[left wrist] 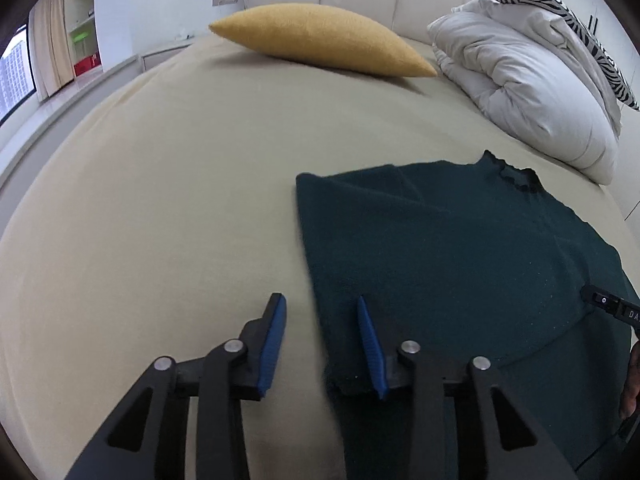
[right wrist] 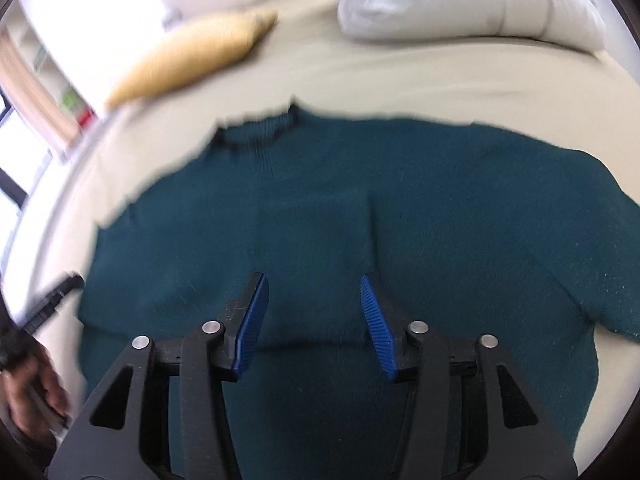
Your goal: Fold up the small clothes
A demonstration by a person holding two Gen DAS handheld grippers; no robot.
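Here the dark green sweater (right wrist: pixel 360 216) lies flat on the beige bed (left wrist: pixel 160 200). The left gripper (left wrist: pixel 322 304) straddles the sweater's left edge, jaws parted and empty. The right gripper (right wrist: pixel 312 284) hovers over the sweater's middle, likewise parted, gripping nothing.

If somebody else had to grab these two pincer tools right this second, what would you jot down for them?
Left gripper: open, nothing pinched, straddling the left edge of the dark green sweater.
Right gripper: open, empty, over the sweater's middle.
Sweater lies on the beige bed, collar toward the yellow cushion and white duvet.
Done: both sides look folded inward.
Left: probably fold the hem toward the collar.
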